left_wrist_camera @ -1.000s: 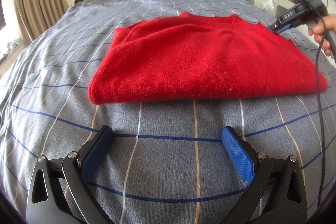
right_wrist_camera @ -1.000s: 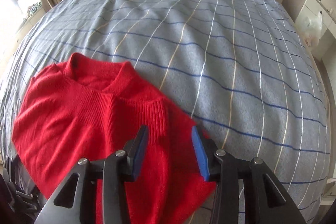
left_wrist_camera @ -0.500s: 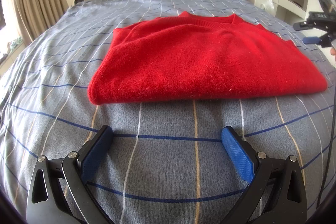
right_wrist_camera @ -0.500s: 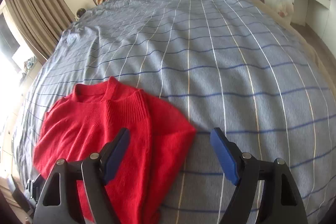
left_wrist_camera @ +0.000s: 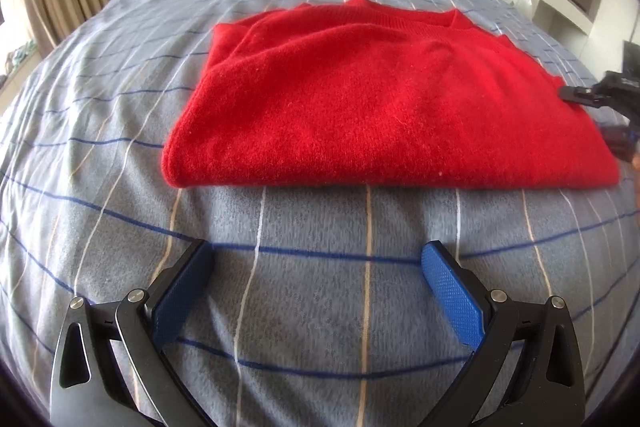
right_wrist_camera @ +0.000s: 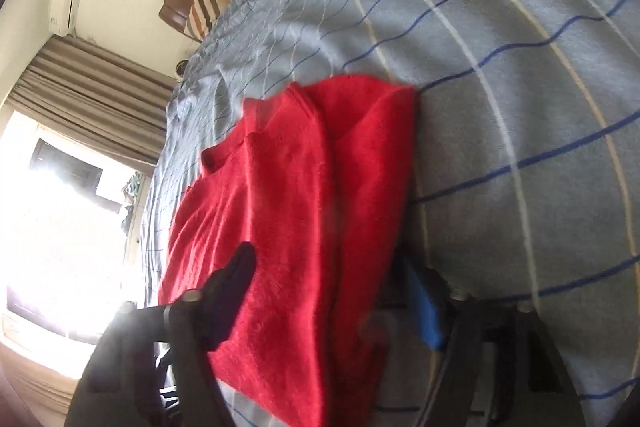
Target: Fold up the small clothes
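The risk, as I judge it, is that my right tool (right_wrist_camera: 332, 291), spread wide around the right-hand edge of the red sweater (left_wrist_camera: 384, 99), pinches only the top layer; lifting then would peel the fold open. The right view is blurred, so I cannot tell how deep the lower finger sits under the cloth. My left tool (left_wrist_camera: 316, 291) is wide and holding nothing, low over the bed (left_wrist_camera: 120, 187) just short of the sweater's near folded edge. The sweater lies flat mid-bed, collar away from me.
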`<action>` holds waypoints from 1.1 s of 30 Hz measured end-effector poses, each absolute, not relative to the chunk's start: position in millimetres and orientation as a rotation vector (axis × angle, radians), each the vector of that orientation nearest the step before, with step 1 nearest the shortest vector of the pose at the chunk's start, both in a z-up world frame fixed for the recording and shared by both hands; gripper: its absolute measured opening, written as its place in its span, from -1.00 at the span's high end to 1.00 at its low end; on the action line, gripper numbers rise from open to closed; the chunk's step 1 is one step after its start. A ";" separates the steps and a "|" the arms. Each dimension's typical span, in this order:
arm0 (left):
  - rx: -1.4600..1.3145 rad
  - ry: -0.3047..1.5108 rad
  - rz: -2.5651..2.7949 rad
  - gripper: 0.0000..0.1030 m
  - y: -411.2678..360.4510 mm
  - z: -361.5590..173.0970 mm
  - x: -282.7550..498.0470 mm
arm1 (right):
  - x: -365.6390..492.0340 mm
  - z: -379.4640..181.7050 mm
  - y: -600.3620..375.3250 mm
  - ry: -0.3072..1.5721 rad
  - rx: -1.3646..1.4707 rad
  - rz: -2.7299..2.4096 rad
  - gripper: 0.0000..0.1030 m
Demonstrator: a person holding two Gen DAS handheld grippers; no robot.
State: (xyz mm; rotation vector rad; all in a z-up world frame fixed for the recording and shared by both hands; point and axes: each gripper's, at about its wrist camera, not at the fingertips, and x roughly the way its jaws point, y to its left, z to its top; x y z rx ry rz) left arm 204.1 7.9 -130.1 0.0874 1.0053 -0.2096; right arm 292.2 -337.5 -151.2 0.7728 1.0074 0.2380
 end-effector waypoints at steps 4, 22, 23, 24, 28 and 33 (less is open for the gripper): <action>0.060 0.906 -0.168 -0.97 53.7 -92.2 155.4 | 299.2 -112.9 -308.4 1.007 0.632 0.170 0.81; -0.206 0.824 -0.013 -0.98 176.0 -54.8 61.5 | 391.3 -98.5 -6.4 1.119 0.468 0.516 0.39; -0.207 0.818 -0.003 -0.98 179.8 -54.7 59.0 | 387.6 -98.6 -6.5 1.118 0.537 0.572 0.31; -0.213 0.812 0.008 -0.98 184.4 -54.6 56.1 | 382.4 -94.7 -9.2 1.100 0.581 0.626 0.25; -0.260 0.800 0.031 -0.98 199.8 -58.3 50.9 | 353.7 -55.2 -33.4 0.981 0.455 0.676 0.13; -0.301 0.830 0.023 -0.98 198.8 -69.1 54.0 | 330.8 -53.7 -16.8 0.985 -0.069 0.602 0.13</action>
